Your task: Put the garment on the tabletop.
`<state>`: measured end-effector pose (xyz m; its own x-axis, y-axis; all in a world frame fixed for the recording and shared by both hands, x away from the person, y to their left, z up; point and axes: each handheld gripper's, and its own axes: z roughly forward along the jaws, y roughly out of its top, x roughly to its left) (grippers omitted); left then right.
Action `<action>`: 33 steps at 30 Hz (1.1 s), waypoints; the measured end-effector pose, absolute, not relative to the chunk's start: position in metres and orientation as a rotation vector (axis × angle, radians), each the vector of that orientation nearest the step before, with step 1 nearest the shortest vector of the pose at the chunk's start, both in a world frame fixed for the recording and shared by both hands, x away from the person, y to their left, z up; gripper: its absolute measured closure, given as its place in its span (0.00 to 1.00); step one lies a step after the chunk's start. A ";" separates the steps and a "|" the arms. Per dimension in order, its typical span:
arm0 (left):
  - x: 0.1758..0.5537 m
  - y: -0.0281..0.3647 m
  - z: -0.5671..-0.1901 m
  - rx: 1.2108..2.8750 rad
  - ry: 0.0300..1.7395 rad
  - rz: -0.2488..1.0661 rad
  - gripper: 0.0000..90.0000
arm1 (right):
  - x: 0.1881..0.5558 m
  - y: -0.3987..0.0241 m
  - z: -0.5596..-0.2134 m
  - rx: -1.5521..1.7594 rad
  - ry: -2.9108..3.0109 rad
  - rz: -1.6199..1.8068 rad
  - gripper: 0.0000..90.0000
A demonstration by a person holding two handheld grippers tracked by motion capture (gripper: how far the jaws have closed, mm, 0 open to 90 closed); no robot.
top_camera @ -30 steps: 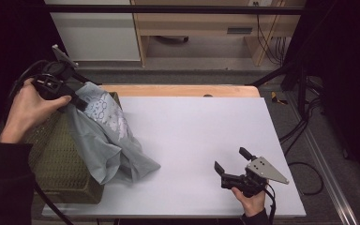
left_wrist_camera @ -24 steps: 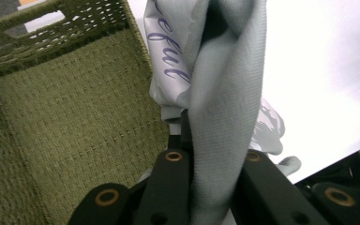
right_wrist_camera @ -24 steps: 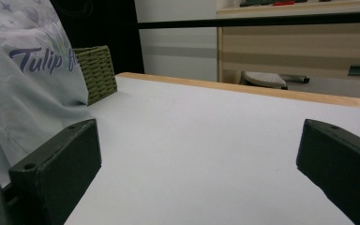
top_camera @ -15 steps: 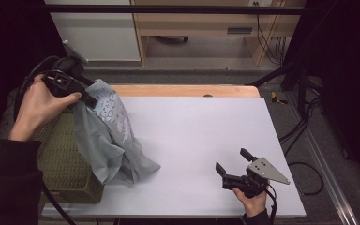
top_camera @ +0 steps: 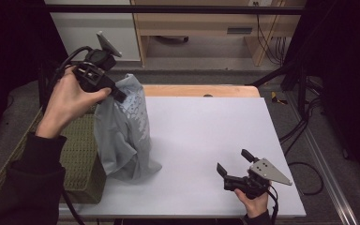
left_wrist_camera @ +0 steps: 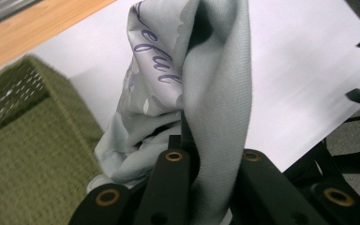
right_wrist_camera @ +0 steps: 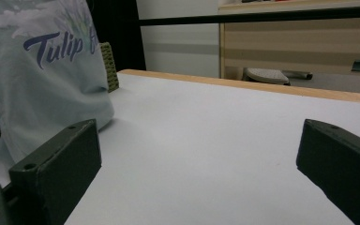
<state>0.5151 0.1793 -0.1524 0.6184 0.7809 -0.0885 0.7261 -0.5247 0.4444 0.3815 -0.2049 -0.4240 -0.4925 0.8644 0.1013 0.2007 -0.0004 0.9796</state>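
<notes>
A light grey T-shirt [top_camera: 122,136] with purple lettering hangs from my left gripper [top_camera: 119,96], which is shut on its top fold, high over the table's left side. The shirt's lower end still rests on the white table [top_camera: 201,136] beside a green woven basket [top_camera: 77,159]. In the left gripper view the cloth [left_wrist_camera: 215,93] is pinched between the black jaws and the basket [left_wrist_camera: 23,140] lies below. My right gripper [top_camera: 236,165] rests low near the table's front right, jaws wide open with nothing between them. The right gripper view shows the shirt [right_wrist_camera: 42,70] hanging at the far left.
The table's wooden back edge [top_camera: 201,90] runs behind the white sheet. Beyond it stand a white cabinet [top_camera: 103,23] and wooden furniture [top_camera: 206,18]. Cables [top_camera: 300,131] trail on the floor at the right.
My left gripper has risen and moved right and toward the table's back, lifting the shirt out of the basket so it hangs longer. The right gripper has stayed put.
</notes>
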 end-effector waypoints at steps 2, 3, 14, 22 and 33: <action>0.512 0.168 -0.151 2.413 1.161 0.180 0.96 | 0.380 -0.205 -0.423 1.115 1.731 1.534 0.01; 0.511 0.163 -0.151 2.422 1.145 0.183 0.96 | 0.380 -0.205 -0.423 1.105 1.728 1.531 0.01; 0.506 0.124 -0.155 2.455 1.030 0.188 0.96 | 0.379 -0.207 -0.422 1.105 1.730 1.541 0.00; 0.510 0.108 -0.174 2.471 0.961 0.147 0.96 | 0.378 -0.209 -0.422 1.105 1.725 1.533 0.00; 0.522 0.090 -0.231 2.502 0.934 0.053 0.96 | 0.377 -0.211 -0.422 1.102 1.721 1.542 0.00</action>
<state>0.5218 0.0902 -0.2313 0.7680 0.6284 -0.1234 0.6106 -0.6603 0.4373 0.3771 -0.2109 -0.4224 -0.4954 0.8620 0.1070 0.2003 -0.0065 0.9797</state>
